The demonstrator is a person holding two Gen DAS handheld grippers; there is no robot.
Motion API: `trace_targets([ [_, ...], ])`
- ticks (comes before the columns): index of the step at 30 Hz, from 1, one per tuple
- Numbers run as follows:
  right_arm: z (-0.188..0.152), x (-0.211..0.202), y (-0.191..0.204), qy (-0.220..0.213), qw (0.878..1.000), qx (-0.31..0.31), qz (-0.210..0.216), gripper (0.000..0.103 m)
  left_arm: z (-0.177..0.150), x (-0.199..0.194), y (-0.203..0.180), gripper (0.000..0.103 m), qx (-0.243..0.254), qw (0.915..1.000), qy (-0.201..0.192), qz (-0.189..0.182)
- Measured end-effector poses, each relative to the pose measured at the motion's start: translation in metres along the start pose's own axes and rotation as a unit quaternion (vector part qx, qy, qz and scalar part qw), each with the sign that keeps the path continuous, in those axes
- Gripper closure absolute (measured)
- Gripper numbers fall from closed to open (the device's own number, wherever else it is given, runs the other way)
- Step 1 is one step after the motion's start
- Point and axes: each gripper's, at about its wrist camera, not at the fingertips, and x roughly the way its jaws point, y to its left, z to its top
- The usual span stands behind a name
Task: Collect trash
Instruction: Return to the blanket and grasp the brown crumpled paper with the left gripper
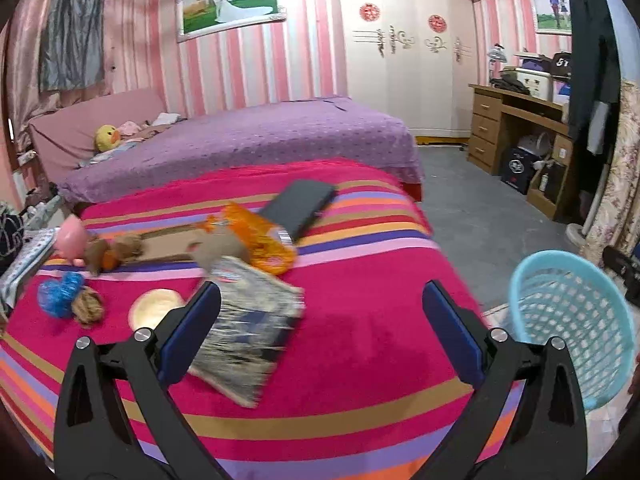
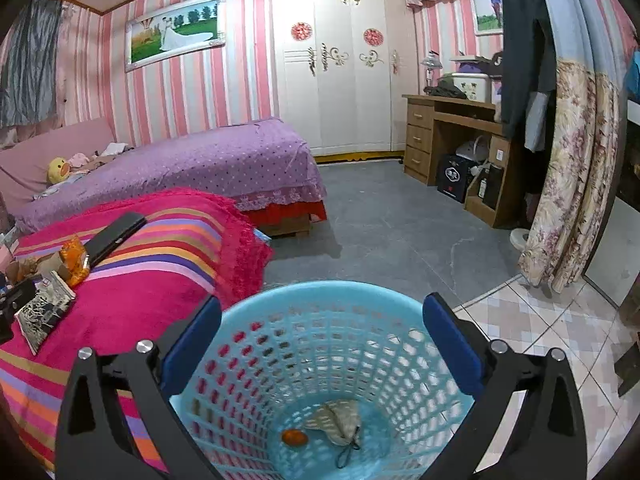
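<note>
My left gripper point(image 1: 322, 334) hangs open above the striped blanket point(image 1: 360, 360), nothing between its fingers. A grey patterned booklet point(image 1: 248, 336) lies just under its left finger. Beyond it sit an orange wrapper point(image 1: 260, 236), crumpled brown paper point(image 1: 220, 250), a blue crumpled wad point(image 1: 60, 294), a brown ball point(image 1: 88, 306) and a round cream lid point(image 1: 154, 308). My right gripper point(image 2: 322, 340) is open over the light blue basket point(image 2: 320, 292). At the basket's bottom lie a crumpled whitish bag point(image 2: 338, 420) and a small orange piece point(image 2: 294, 438).
A black flat case point(image 1: 300, 204) rests at the blanket's far edge, a pink toy point(image 1: 72, 236) at its left. A purple bed point(image 1: 260, 140) stands behind. The basket point(image 1: 572, 328) stands on the floor right of the bed; a wooden desk point(image 2: 452, 140) and flowered curtain point(image 2: 568, 168) are farther right.
</note>
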Motion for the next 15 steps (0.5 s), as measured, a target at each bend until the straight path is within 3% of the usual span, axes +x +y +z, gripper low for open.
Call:
trace_targets([
  [10, 0.002, 0.008, 0.079, 0.003, 0.999, -0.018, 0.035, 0.005, -0.01, 0.005, 0.099, 0.005, 0.001, 0.9985, 0.006, 0.055],
  [15, -0.004, 0.012, 0.124, 0.003, 0.998, -0.056, 0.04, 0.005, -0.021, 0.015, 0.147, 0.005, 0.004, 0.9958, 0.005, 0.091],
])
